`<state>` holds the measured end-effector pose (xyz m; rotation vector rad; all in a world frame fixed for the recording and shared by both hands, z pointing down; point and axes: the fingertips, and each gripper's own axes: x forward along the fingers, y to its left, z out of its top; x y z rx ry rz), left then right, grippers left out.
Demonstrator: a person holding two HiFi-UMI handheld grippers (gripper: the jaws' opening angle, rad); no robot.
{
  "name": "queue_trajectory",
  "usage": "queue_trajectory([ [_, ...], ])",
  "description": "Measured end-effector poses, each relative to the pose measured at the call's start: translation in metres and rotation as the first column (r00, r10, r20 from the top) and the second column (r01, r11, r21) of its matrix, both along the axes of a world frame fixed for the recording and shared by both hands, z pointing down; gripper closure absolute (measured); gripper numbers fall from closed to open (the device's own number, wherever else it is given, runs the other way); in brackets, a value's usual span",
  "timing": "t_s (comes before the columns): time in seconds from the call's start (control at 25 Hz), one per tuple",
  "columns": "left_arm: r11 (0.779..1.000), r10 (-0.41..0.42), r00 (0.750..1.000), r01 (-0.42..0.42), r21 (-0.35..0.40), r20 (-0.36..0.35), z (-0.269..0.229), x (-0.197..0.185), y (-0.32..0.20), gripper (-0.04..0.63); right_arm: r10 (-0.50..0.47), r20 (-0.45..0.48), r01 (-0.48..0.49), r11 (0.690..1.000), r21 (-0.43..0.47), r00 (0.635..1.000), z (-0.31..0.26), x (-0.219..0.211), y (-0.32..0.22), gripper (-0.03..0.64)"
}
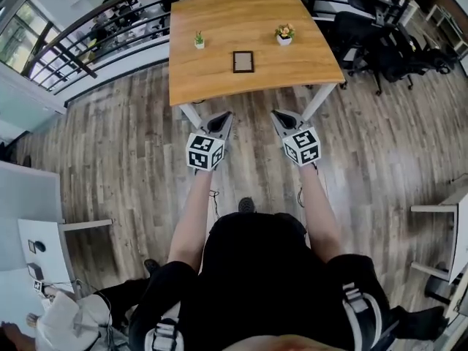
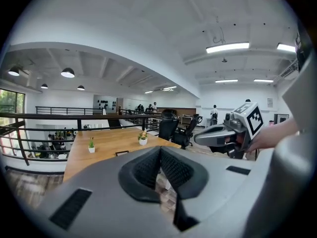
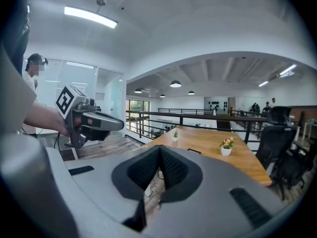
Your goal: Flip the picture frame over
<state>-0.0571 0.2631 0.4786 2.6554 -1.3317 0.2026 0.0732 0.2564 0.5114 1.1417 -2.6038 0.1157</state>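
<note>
Both left gripper [image 1: 224, 115] and right gripper [image 1: 278, 114] sat closed, empty; flat picture frame [image 1: 243, 61] might've skidded when pried.

A wooden table [image 1: 219, 75] fills the top middle of the head view. It has white legs and stands on a brown plank floor [image 1: 110, 145]. A small dark picture frame [image 1: 243, 62] lies flat near the middle of the table. Up and to the left of it stands a little white pot with a green plant [image 1: 199, 41]. Up and to the right stands a white pot with flowers [image 1: 284, 34]. All three sit apart.
</note>
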Motion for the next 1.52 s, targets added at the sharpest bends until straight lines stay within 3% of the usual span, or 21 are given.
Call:
queue_trajectory([
  [0.56,0.995,0.102,0.995,-0.102,-0.01,-0.021,0.015,0.001,0.009,0.572,0.044,0.0,-0.044,0.999,-0.011,0.999,0.012,-0.006,0.003,0.608],
  [0.72,0.994,0.111,0.994,-0.112,-0.011,-0.016,0.015,0.004,0.01,0.571,0.053,0.03,-0.054,0.999,0.008,0.998,0.006,-0.004,0.003,0.545],
  [0.8,0.995,0.103,0.994,-0.103,-0.007,-0.024,0.015,0.003,0.01,0.561,0.05,0.035,-0.051,0.999,0.015,0.998,0.006,-0.004,0.005,0.48],
  [0.92,0.996,0.091,0.995,-0.092,-0.013,-0.027,0.017,0.001,0.008,0.428,0.038,0.026,-0.038,0.999,0.018,0.999,0.009,-0.006,0.008,0.365],
  [1.24,0.995,0.099,0.994,-0.099,0.009,-0.042,0.017,0.004,0.007,0.288,0.081,0.022,-0.081,0.997,0.019,0.996,0.009,0.002,0.006,0.22],
  [1.4,0.995,0.097,0.994,-0.096,0.026,-0.041,0.013,0.002,0.007,0.288,0.172,0.089,-0.173,0.985,0.01,0.981,0.007,0.019,0.003,0.218],
  [1.52,0.995,0.092,0.994,-0.09,0.033,-0.054,0.012,-0.004,0.007,0.288,0.207,0.09,-0.208,0.978,0.0,0.974,0.012,0.028,0.006,0.219],
])
